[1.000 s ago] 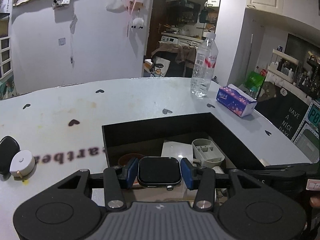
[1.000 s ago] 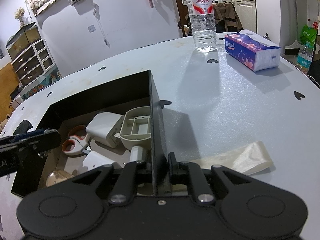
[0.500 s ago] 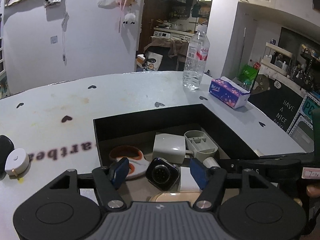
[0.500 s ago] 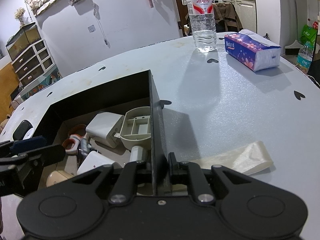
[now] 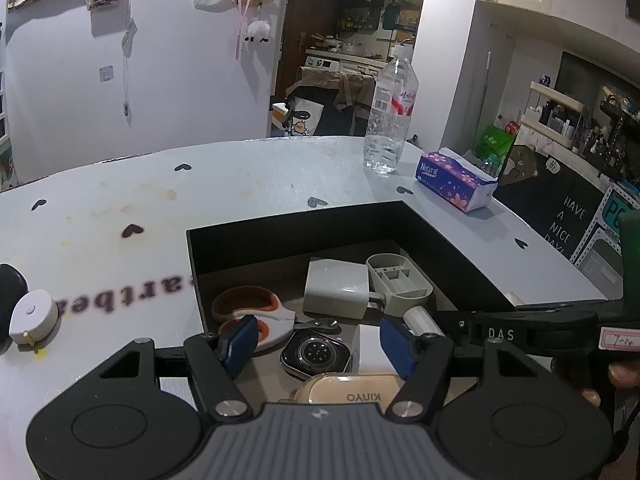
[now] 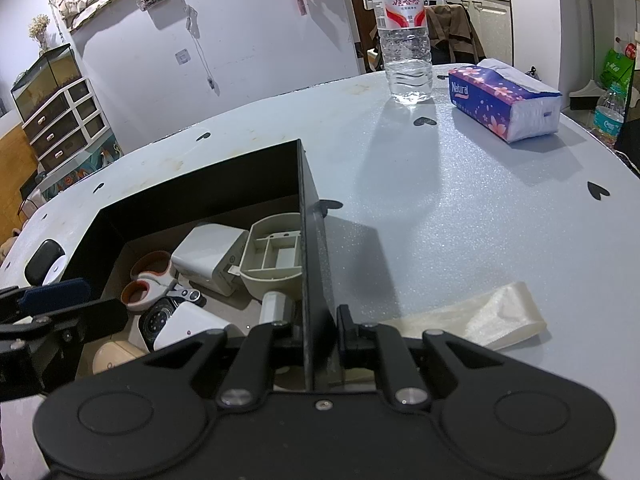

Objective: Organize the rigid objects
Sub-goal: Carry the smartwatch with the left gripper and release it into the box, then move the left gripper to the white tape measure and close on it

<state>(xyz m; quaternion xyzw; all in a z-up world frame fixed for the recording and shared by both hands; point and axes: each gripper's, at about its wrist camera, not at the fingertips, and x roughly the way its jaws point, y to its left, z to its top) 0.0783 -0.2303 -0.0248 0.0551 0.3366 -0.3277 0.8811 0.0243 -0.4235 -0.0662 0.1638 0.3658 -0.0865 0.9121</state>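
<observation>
The left claw (image 5: 318, 340) hangs released over the black box (image 5: 292, 224), the watch (image 5: 316, 354) lying face-down inside beneath it beside the scissors (image 5: 256, 312), while the right claw (image 6: 310, 330) clenches the box's right wall (if that pinch slips, the box could skid along the table (image 6: 460, 208)).

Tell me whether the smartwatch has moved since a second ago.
Yes. The smartwatch has dropped from between the left gripper's pads, which have just opened, and now lies face down in the black box, beside the scissors.
</observation>
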